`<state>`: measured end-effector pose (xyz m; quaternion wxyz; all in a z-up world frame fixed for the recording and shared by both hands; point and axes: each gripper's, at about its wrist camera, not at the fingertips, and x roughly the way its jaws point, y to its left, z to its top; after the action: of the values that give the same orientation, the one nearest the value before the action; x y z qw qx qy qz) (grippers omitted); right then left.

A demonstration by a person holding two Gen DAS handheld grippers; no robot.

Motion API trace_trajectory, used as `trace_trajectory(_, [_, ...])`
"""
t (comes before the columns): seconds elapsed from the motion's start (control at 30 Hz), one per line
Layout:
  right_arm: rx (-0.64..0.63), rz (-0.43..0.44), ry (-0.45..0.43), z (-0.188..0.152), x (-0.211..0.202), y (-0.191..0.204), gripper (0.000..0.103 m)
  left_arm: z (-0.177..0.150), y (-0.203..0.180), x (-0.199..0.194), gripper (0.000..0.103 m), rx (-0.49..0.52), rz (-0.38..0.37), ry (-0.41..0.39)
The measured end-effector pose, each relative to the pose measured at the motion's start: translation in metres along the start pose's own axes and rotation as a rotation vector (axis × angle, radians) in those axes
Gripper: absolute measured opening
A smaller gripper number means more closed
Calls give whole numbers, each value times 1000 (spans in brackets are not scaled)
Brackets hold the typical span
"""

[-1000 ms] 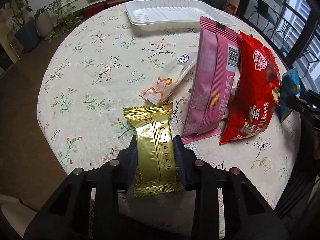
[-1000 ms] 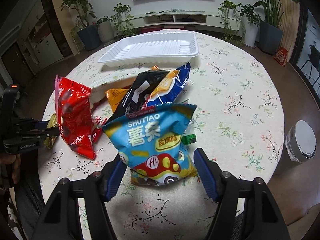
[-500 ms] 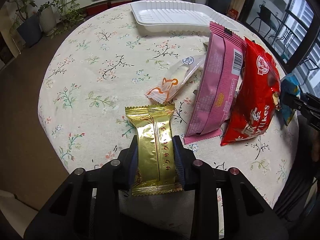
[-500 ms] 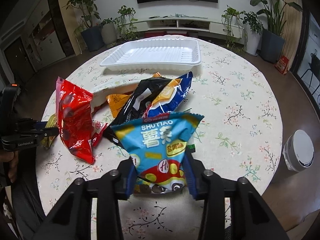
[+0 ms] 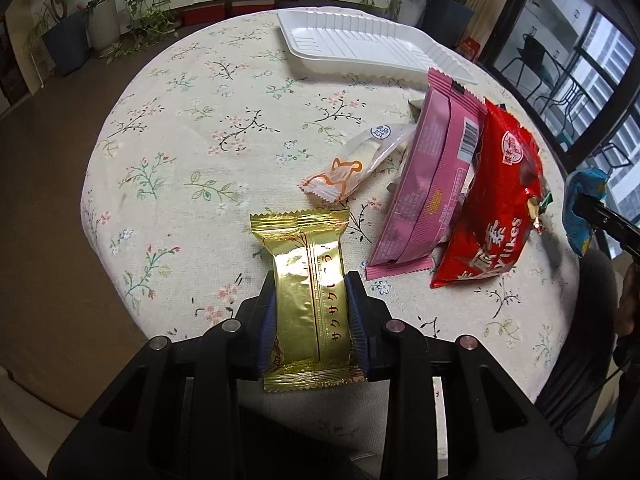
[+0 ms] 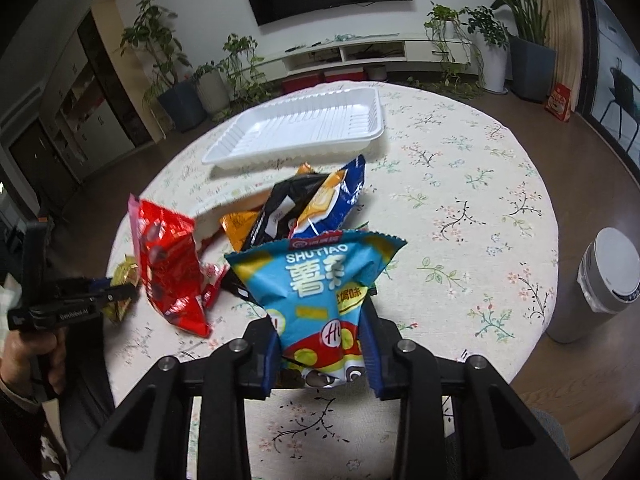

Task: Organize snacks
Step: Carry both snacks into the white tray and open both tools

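Table: it carries everything I see; a tray lies at its far side.
Heap: between the tray and my grippers, several snack packets lie overlapping, nearest the tray a dark packet leaning on its neighbours.
Left gripper: I have it clamped on a wafer packet at the near left edge of the table.
Beyond the wafer: a small clear packet; to its right a long packet, then a chocolate bag overlapping it.
Right gripper: its jaws have just been closing on a crisp bag, before the heap.
Bin: on the floor, right of the table.
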<state>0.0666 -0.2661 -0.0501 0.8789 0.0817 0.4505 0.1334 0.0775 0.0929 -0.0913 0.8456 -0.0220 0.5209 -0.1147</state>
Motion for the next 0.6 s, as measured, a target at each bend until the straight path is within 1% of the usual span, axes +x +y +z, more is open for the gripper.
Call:
trace_trajectory(0.13, [41, 35, -7, 2, -4, -6, 36, -1, 6, -15, 30, -50, -77, -28])
trace_trajectory(0.3, [100, 55, -8, 10, -3, -23, 36, 11, 16, -34, 30, -85, -115, -75])
trace_trajectory(0.43, [135, 54, -30, 22, -9, -39, 36, 38, 26, -48, 30, -84, -117, -122])
trace_trajectory(0.5, [145, 53, -51, 38, -13, -49, 36, 54, 27, -53, 30, -65, -115, -142])
trace_trajectory(0.6, [143, 45, -82, 64, -15, -61, 36, 87, 33, -56, 30, -47, -116, -168])
